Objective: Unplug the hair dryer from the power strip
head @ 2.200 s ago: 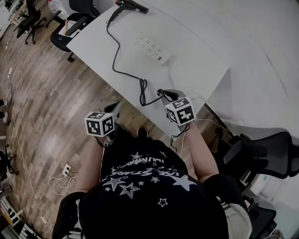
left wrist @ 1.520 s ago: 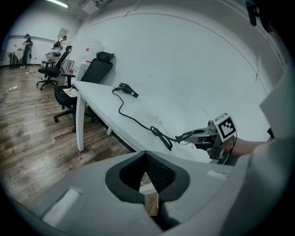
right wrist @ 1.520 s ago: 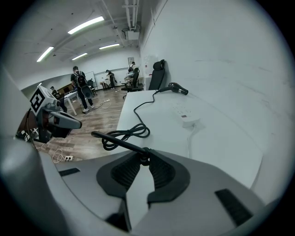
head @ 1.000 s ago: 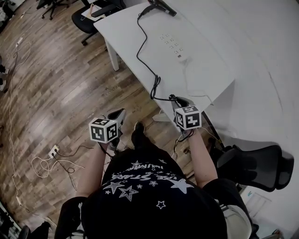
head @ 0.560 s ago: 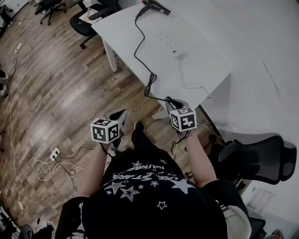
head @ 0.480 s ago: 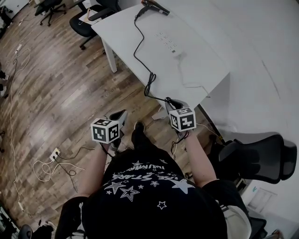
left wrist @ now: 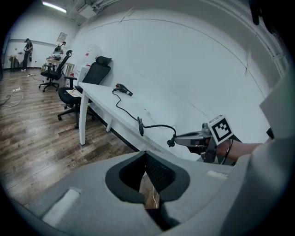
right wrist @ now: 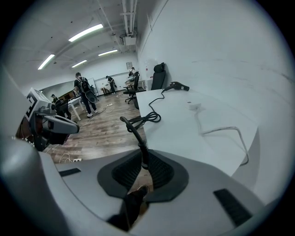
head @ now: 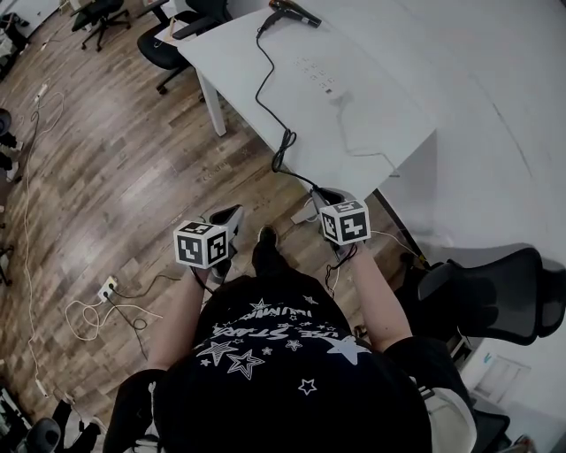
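Head view: the hair dryer (head: 296, 12) lies at the table's (head: 389, 115) far end, the power strip (head: 318, 75) near it; its cord (head: 265, 80) trails to the right gripper (head: 318, 196). Left gripper view: the left gripper (left wrist: 146, 184) is closed, empty; the plug (left wrist: 170, 143) hangs clear of the strip. Right gripper view: jaws clamp the plug; it is probably light and rigid, best held by its moulded body.

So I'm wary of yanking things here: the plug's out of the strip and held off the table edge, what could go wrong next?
1. The right tongs grip the plug beyond the table edge, while its cord runs to the hair dryer at the far end; pulling further may drag the dryer.
2. The cord's bundled loop lies near that edge and might snag.
3. Released here, the plug would likely drop to the floor.
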The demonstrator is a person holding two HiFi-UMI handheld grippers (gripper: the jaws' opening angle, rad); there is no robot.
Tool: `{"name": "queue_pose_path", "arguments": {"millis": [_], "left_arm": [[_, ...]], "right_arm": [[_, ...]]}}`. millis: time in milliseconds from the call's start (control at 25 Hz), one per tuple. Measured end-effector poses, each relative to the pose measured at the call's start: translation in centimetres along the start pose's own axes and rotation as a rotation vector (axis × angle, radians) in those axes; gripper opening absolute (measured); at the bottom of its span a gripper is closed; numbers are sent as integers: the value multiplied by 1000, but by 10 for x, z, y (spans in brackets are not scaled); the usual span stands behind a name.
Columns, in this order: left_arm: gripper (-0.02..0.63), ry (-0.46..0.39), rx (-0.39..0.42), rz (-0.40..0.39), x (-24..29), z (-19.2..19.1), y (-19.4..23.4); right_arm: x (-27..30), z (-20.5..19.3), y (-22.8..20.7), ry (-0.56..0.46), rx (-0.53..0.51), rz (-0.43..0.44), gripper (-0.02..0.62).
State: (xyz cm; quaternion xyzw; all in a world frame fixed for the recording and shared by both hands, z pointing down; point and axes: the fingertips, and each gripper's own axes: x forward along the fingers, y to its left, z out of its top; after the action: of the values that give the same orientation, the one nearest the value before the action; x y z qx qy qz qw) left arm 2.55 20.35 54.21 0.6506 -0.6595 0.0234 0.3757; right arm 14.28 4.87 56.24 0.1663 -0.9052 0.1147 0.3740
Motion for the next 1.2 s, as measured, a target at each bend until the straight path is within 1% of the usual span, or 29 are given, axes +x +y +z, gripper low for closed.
{"name": "queue_pose_path", "arguments": {"millis": [160, 200, 360, 480, 720, 920, 1200], "left_arm": [[6, -1, -6, 2, -2, -4, -2], [6, -1, -6, 1, -3, -4, -2], [6, 2, -9, 0, -4, -9, -2], [6, 7, -17, -1, -5, -13, -1], [6, 2, -15, 5, -8, -13, 0], [6, -17, -17, 12, -13, -8, 3], [6, -27, -19, 15, -24, -13, 5]], "right_arm": [[1, -7, 1, 7, 11, -6, 41], [1, -8, 0, 4, 23, -8, 8], [3, -16, -6, 13, 66, -24, 8], [3, -24, -9, 27, 74, -29, 8], [0, -27, -6, 33, 47, -28, 8], [-1, -17, 4, 15, 16, -18, 8], [-6, -8, 22, -9, -42, -8, 8]]}}
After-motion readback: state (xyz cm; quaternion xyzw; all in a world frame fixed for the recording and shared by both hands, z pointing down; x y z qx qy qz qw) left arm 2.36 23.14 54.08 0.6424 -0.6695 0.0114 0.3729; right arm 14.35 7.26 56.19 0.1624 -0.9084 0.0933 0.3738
